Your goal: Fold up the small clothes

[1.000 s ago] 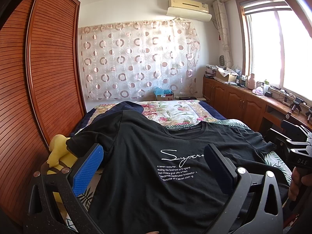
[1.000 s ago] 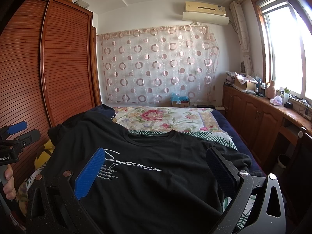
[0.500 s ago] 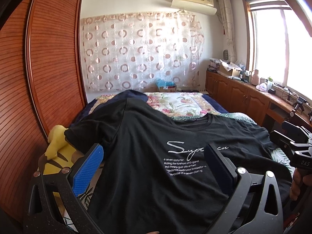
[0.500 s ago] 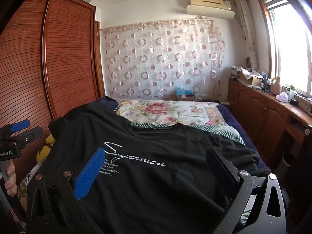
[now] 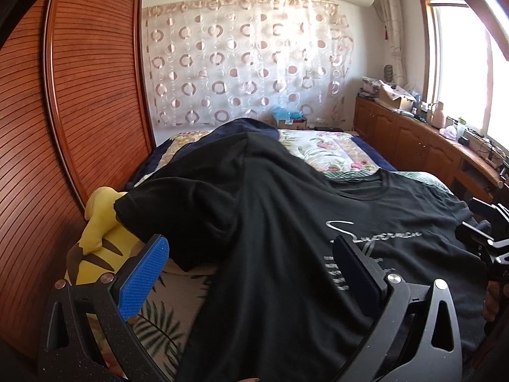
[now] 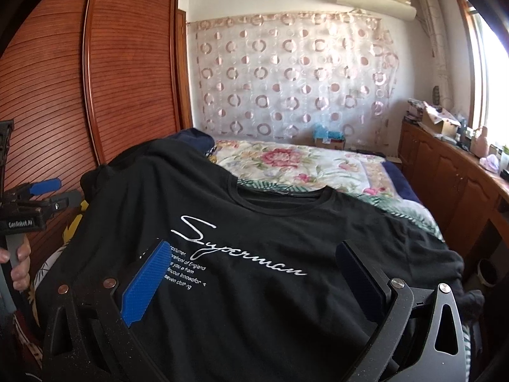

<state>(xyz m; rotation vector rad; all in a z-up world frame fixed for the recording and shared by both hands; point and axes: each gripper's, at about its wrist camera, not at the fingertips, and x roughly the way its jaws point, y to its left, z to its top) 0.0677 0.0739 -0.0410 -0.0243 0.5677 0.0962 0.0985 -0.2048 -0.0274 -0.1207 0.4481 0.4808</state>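
Black cotton T-shirt with white script lies spread on the floral bed; left tool and right tool gape wide, holding nothing, above its hem edge.

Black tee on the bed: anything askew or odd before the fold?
Yes. The black T-shirt isn't flat: its left shoulder humps over a navy bundle, and the left sleeve drapes onto a yellow plush toy. Both grippers are open.

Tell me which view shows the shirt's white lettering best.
The right wrist view: the white lettering on the black T-shirt reads nearly whole there. In the left wrist view, it sits off to the side, partly hidden behind a gripper finger.
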